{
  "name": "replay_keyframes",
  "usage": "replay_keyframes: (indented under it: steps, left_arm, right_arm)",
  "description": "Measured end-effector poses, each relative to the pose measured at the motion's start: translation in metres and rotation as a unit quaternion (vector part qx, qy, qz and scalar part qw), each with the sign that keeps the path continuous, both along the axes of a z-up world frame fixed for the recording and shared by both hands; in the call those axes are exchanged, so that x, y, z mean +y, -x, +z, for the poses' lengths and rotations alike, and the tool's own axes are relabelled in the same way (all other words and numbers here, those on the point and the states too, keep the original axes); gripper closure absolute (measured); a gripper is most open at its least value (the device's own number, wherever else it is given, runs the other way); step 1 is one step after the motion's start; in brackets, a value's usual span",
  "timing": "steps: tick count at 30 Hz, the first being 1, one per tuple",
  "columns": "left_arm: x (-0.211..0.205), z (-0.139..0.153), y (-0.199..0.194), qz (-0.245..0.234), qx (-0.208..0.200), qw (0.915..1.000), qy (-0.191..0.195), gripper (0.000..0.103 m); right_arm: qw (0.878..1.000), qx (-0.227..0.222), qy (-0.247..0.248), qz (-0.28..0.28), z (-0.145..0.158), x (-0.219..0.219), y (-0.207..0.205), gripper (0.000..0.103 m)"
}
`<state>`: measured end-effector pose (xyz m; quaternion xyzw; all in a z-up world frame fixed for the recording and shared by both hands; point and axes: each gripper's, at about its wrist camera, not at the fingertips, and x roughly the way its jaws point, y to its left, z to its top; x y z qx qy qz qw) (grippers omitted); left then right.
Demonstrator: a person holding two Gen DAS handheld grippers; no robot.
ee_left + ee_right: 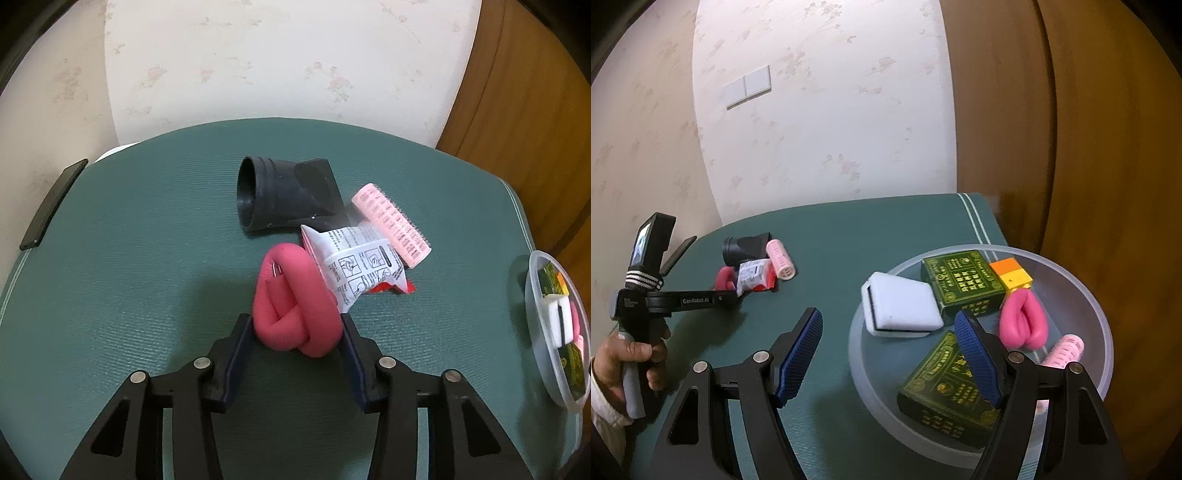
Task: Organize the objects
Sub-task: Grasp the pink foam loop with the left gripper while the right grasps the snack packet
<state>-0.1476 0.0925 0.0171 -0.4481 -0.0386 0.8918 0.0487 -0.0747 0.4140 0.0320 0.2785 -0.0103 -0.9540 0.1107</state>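
A knotted pink foam curler (pixel 295 314) lies on the green mat (pixel 147 277), and my left gripper (pixel 295 332) is shut on it, one pad pressed against each side. Just beyond it lie a white and red packet (pixel 362 266), a pink hair roller (pixel 391 225) and a black nozzle (pixel 280 194). In the right wrist view my right gripper (pixel 886 321) stands open with nothing between its fingers, hovering at the near left rim of a clear bowl (pixel 1100 306). Far left in that view is the left gripper (pixel 727 291) at the curler (pixel 724 277).
The bowl holds a white sponge block (pixel 901 306), two green boxes (pixel 964 280), an orange and yellow block (pixel 1012 275), another pink curler (pixel 1023 325) and a roller (pixel 1067 350). A flat black device (pixel 51 206) lies at the mat's left edge. A hand (pixel 631 354) grips the left handle.
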Motion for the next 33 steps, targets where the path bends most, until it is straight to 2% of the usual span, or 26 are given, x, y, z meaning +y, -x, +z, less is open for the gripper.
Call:
replay_keyframes:
  steps: [7,16,26,33]
  left_arm:
    - [-0.007,0.013,-0.013,-0.002,0.015,0.9997,0.017,0.055]
    - [-0.036,0.028,-0.042,0.019,0.036,0.9987,0.030,0.055]
    - [-0.066,0.034,-0.062,0.051,0.050,0.9972,0.024,0.055]
    - [-0.074,0.039,-0.066,0.063,0.053,0.9966,0.006,0.054]
  right_arm:
    - [1.000,-0.006,-0.014,0.024,-0.002,-0.021,-0.002,0.028]
    - [0.995,-0.039,-0.029,0.091,-0.010,-0.073,0.010,0.028]
    - [0.983,-0.113,-0.004,0.146,-0.030,-0.139,0.060,0.028]
    - [0.977,-0.126,0.001,0.170,-0.037,-0.177,0.094,0.028]
